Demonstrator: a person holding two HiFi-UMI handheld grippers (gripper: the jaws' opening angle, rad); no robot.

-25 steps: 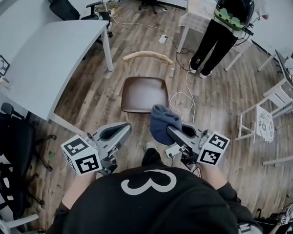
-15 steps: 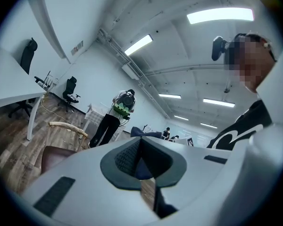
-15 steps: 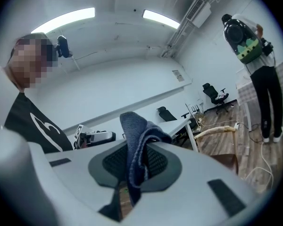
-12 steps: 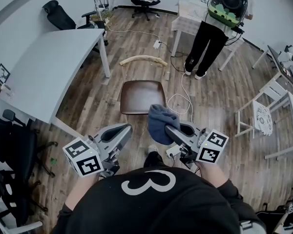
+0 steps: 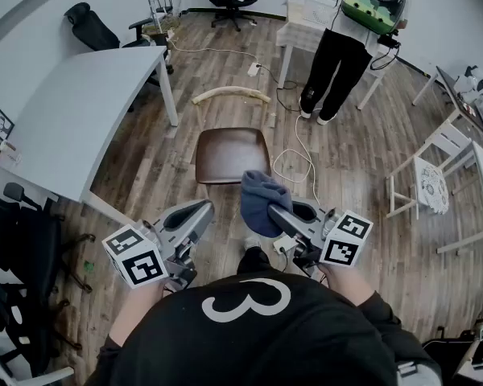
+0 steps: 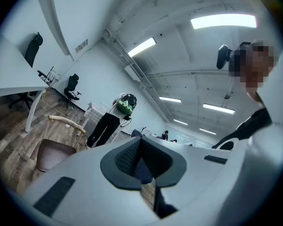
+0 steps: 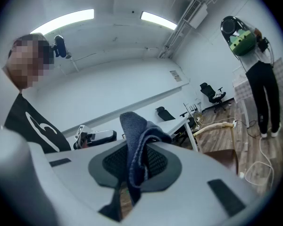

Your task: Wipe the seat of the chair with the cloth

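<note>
The chair stands on the wood floor ahead of me, with a brown seat (image 5: 229, 155) and a curved pale wooden backrest (image 5: 231, 95) on its far side. A dark blue cloth (image 5: 263, 202) bunches up out of my right gripper (image 5: 275, 213), which is shut on it and held short of the seat's near edge. In the right gripper view the cloth (image 7: 137, 140) sticks up between the pads, and the seat (image 7: 224, 159) lies off to the right. My left gripper (image 5: 197, 215) is shut with nothing in it, level with the right one. The seat (image 6: 52, 154) shows low at the left in the left gripper view.
A large white table (image 5: 88, 103) stands left of the chair. A person in black trousers (image 5: 346, 47) stands beyond it by a small table. A white cable (image 5: 294, 163) loops on the floor right of the seat. White chairs (image 5: 431, 183) are at the right, black office chairs (image 5: 24, 240) at the left.
Both grippers and the cloth keep almost the same pose. The view has drifted a little, so the standing person and far furniture sit higher in the frame.
</note>
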